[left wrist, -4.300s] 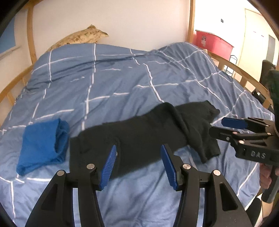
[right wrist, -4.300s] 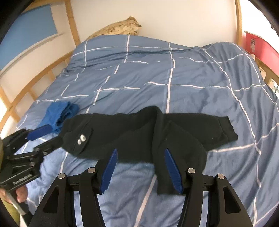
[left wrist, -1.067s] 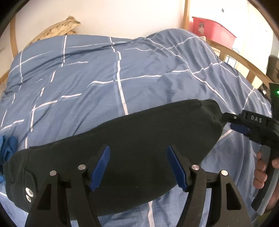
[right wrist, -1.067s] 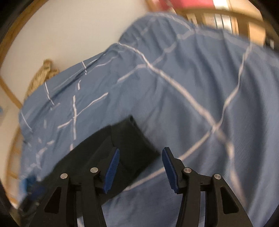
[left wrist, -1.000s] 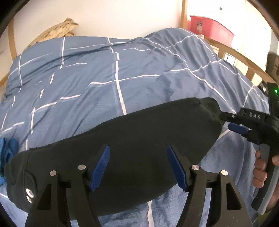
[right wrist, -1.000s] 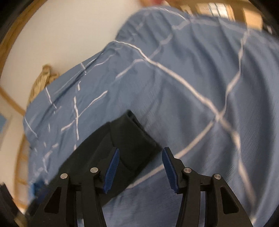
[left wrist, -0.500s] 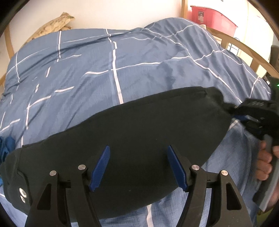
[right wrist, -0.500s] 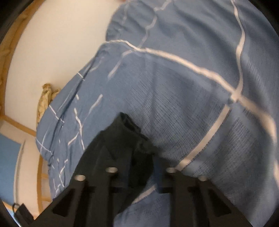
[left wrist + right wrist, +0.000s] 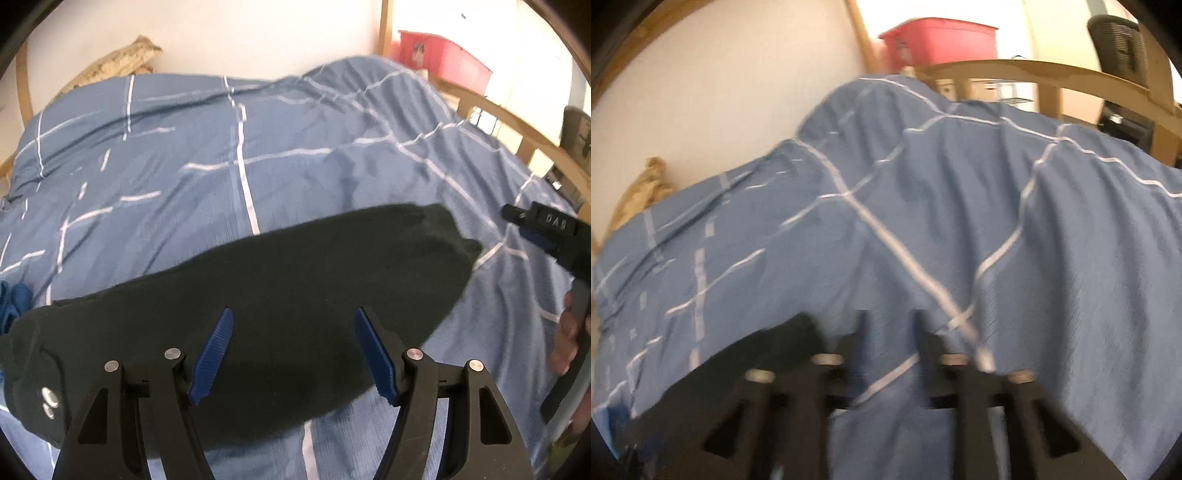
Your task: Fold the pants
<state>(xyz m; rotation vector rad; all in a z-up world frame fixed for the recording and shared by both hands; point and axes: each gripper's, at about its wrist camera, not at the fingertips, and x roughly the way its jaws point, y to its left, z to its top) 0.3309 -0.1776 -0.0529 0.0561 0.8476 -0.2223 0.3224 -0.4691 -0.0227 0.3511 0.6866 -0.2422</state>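
Pants point(image 9: 288, 302): black, folded into one long flat band, two snaps at the end beyond my left claw's left finger. They lie on the duvet point(image 9: 295, 147) just ahead of the left claw point(image 9: 291, 350), long axis crosswise, far end angled up-right. Left claw released, hovering over the near edge. Right claw point(image 9: 886, 347) blurred, parted over bare duvet, pants at its left.

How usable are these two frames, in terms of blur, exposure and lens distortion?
Left wrist view: mostly sharp; the black pants and left gripper read clearly, the window corner is blown out, and fisheye bends the bed rail. Right wrist view: heavy motion blur smears the right gripper and duvet.
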